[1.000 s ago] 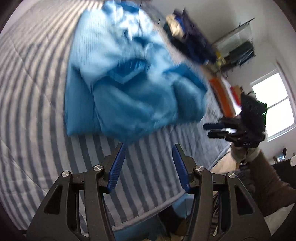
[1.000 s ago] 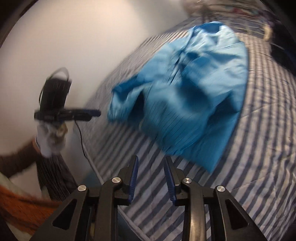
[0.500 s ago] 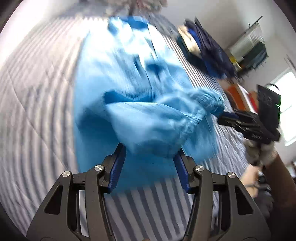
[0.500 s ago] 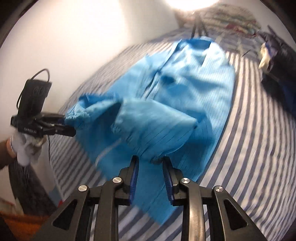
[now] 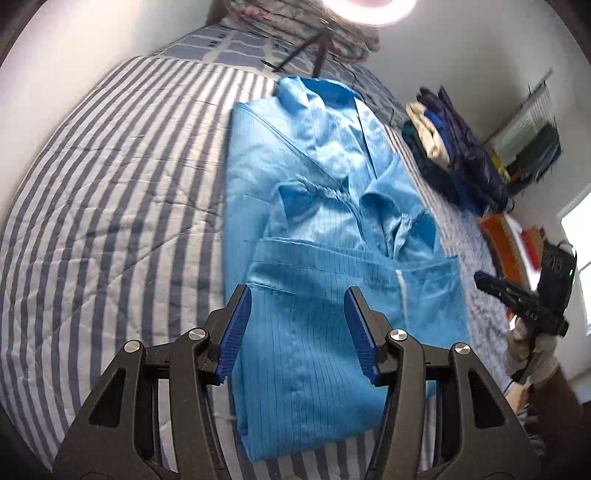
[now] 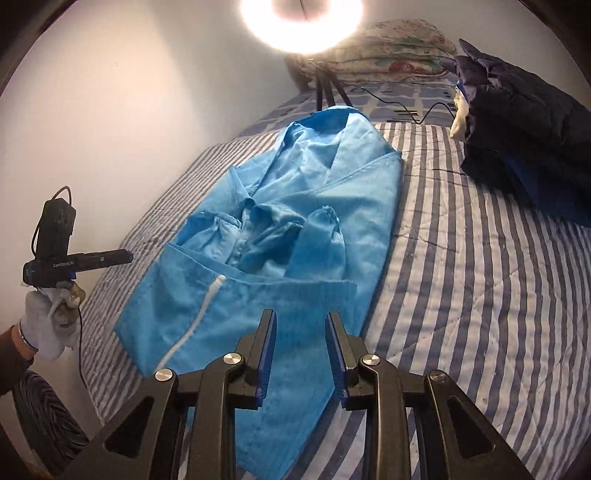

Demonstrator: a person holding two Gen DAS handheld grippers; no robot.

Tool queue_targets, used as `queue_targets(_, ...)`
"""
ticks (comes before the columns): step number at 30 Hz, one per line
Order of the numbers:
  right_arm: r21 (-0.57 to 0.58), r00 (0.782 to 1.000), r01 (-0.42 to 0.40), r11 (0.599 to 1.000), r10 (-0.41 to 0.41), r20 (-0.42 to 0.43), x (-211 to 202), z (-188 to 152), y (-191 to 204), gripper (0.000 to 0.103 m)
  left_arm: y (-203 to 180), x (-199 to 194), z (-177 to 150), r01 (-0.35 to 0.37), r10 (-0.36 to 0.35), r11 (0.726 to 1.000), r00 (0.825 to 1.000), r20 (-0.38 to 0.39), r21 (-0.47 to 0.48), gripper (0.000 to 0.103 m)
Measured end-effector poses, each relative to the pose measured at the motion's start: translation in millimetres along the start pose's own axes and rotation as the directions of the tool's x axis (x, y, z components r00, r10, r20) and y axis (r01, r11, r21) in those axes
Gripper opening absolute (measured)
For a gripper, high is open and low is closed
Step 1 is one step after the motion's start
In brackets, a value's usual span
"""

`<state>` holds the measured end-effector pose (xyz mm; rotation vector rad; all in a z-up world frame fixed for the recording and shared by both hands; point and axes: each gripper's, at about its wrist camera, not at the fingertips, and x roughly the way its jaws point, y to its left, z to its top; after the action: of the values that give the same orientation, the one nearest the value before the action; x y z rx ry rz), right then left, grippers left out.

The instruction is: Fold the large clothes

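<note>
A large light-blue coat (image 5: 325, 229) lies lengthwise on the striped bed (image 5: 110, 184), collar at the far end. Both sleeves are folded in across its chest and the lower hem part is folded up over them. It also shows in the right wrist view (image 6: 295, 236). My left gripper (image 5: 297, 328) is open and empty, hovering above the near folded part. My right gripper (image 6: 301, 350) is open and empty above the coat's near end. Each gripper appears in the other's view, the right one (image 5: 517, 299) and the left one (image 6: 92, 258), both off the coat's sides.
A pile of dark and cream clothes (image 5: 454, 147) sits on the bed's right side, also in the right wrist view (image 6: 524, 147). A ring light on a tripod (image 6: 301, 22) stands at the head, by pillows (image 6: 388, 48). A white wall (image 6: 110, 110) borders the bed.
Both grippers carried the coat's lower part up over the folded sleeves, let it go, and now hover open above the laid-down fold. The coat lies still and flatter.
</note>
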<state>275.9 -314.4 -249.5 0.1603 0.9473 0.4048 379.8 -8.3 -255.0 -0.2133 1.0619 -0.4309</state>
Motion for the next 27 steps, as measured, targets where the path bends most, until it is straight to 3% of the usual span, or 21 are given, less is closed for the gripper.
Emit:
queue_targets(2, 0.022, 0.997, 0.079, 0.997, -0.078, -0.024, 10, -1, -3, 0.029, -13, 11, 0, -0.045, 0.045, 0.998, 0.999, 0.004, 0.036, 0.053)
queue_targets(4, 0.058, 0.996, 0.090, 0.994, -0.088, -0.034, 19, 0, -10, 0.031, -19, 25, -1, -0.097, 0.097, 0.992, 0.995, 0.003, 0.076, 0.053)
queue_targets(7, 0.060, 0.997, 0.083, 0.995, -0.083, -0.006, 27, 5, -9, 0.029, -16, 51, -8, -0.208, 0.214, 0.971, 0.976, -0.038, 0.118, 0.053)
queue_targets(11, -0.012, 0.981, 0.180, 0.984, -0.180, -0.074, 58, 8, -5, 0.025, -12, 62, -21, -0.240, 0.244, 0.956, 0.970, -0.004, 0.170, 0.055)
queue_targets(13, -0.052, 0.969, 0.212, 0.976, -0.217, -0.118, 70, 5, -5, 0.024, -10, 60, -22, -0.228, 0.232, 0.960, 0.973, -0.007, 0.162, 0.055)
queue_targets(16, -0.018, 0.975, 0.189, 0.982, -0.190, -0.112, 59, 11, -10, 0.023, -1, 50, -13, -0.190, 0.193, 0.976, 0.981, -0.018, 0.105, 0.054)
queue_targets(18, -0.007, 0.983, 0.172, 0.985, -0.172, -0.068, 44, 17, -14, 0.024, 5, 38, 0, -0.145, 0.145, 0.988, 0.989, 0.007, 0.054, 0.054)
queue_targets(23, 0.049, 0.986, 0.149, 0.988, -0.152, 0.074, 3, 40, -29, 0.026, 12, 22, 46, -0.101, 0.101, 0.995, 0.993, 0.064, -0.006, 0.054)
queue_targets(27, 0.047, 0.980, 0.156, 0.987, -0.161, 0.115, -13, 66, -38, 0.027, 4, 16, 88, -0.072, 0.071, 0.997, 0.992, 0.106, 0.005, 0.054)
